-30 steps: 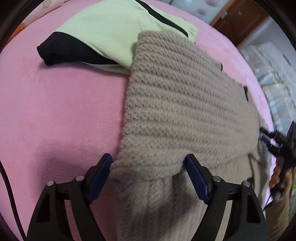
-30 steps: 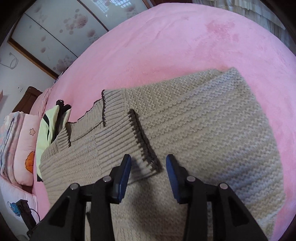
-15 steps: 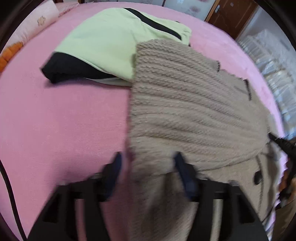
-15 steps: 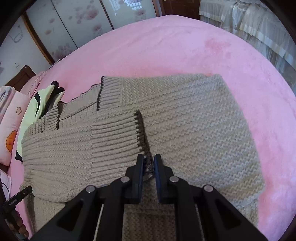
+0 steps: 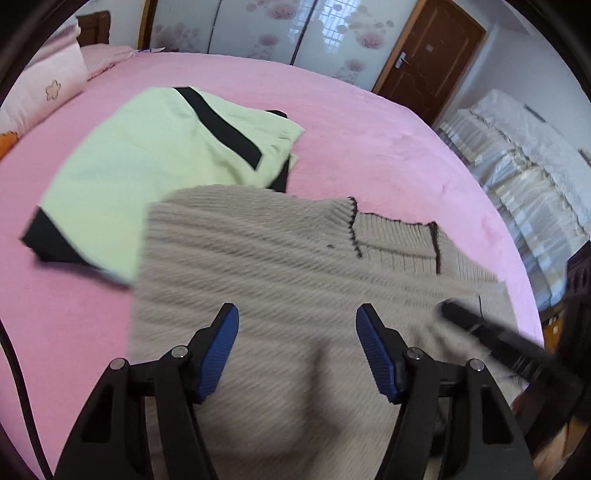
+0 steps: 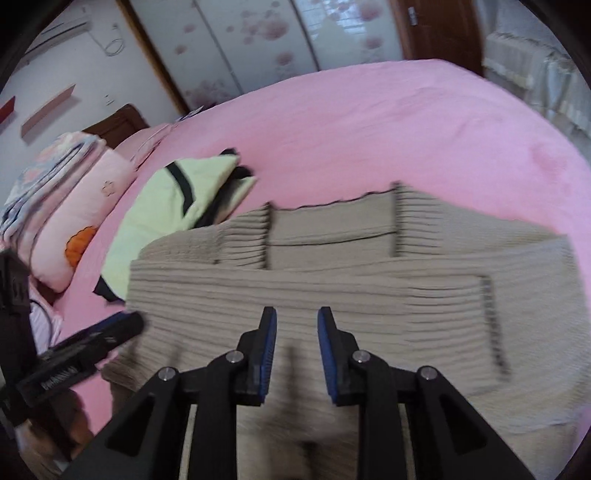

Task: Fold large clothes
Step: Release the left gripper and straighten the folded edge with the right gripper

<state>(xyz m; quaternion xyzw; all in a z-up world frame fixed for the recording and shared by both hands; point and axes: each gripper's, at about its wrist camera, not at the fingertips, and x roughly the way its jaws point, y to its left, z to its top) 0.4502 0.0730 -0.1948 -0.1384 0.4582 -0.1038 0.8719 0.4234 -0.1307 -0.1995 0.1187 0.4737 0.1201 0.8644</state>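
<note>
Pink bed (image 5: 369,140) fills room; brown door (image 5: 428,62), floral sliding panels (image 5: 258,29) behind. Beige knit sweater (image 5: 277,266) folded mid-bed, beside green garment (image 5: 147,155). Left gripper (image 5: 297,350) agape, empty, just narrowed; right gripper (image 6: 295,350) slightly parted, empty, just widened.

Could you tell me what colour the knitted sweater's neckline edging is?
Dark, nearly black, on the beige knitted sweater; clearest in the left wrist view.

Beige knit sweater (image 5: 280,280) fills bed surface under and ahead of both finger pairs. Folded green-black garment (image 5: 155,162) blocks ahead-left of left fingers, touching sweater edge. Pillows (image 6: 77,218) far left of right fingers. Bare pink bedspread (image 6: 369,133) beyond sweater: open passage.
</note>
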